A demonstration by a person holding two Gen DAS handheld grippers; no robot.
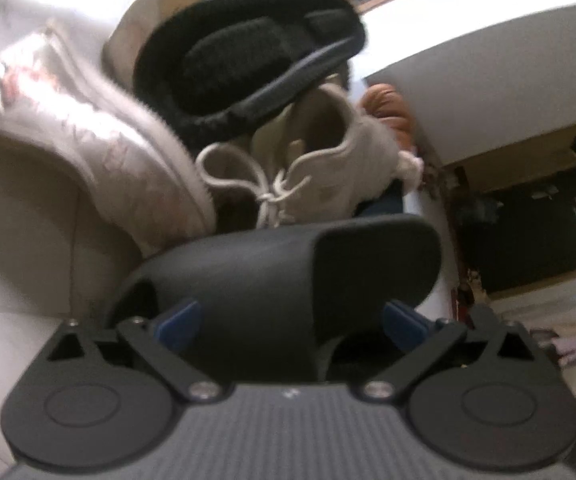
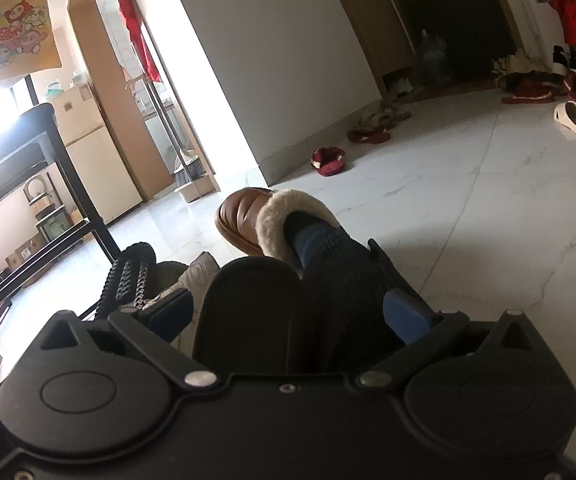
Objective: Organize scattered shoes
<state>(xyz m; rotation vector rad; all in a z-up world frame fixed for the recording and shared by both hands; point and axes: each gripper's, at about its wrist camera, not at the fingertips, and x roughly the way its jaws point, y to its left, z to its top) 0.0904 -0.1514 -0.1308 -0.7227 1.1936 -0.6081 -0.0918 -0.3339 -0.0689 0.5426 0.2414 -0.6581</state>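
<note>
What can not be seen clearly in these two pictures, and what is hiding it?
- Left wrist view: claw tips hidden by the dark slide sandal between them; grip contact unclear.
- Left wrist view: pink-white sneaker blurred, toe cut by the left edge.
- Right wrist view: claw tips covered by a black slipper and a sock-clad leg.
- Right wrist view: far shoes by the door too small to count.

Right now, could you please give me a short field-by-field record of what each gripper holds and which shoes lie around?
left gripper: shut on black slide sandal
right gripper: shut on a second black sandal
ahead of left gripper: beige laced sneaker, black slipper, pale pink shoe
person's foot: brown fleece-lined slipper
loose on floor: red slipper, cream slide
</note>
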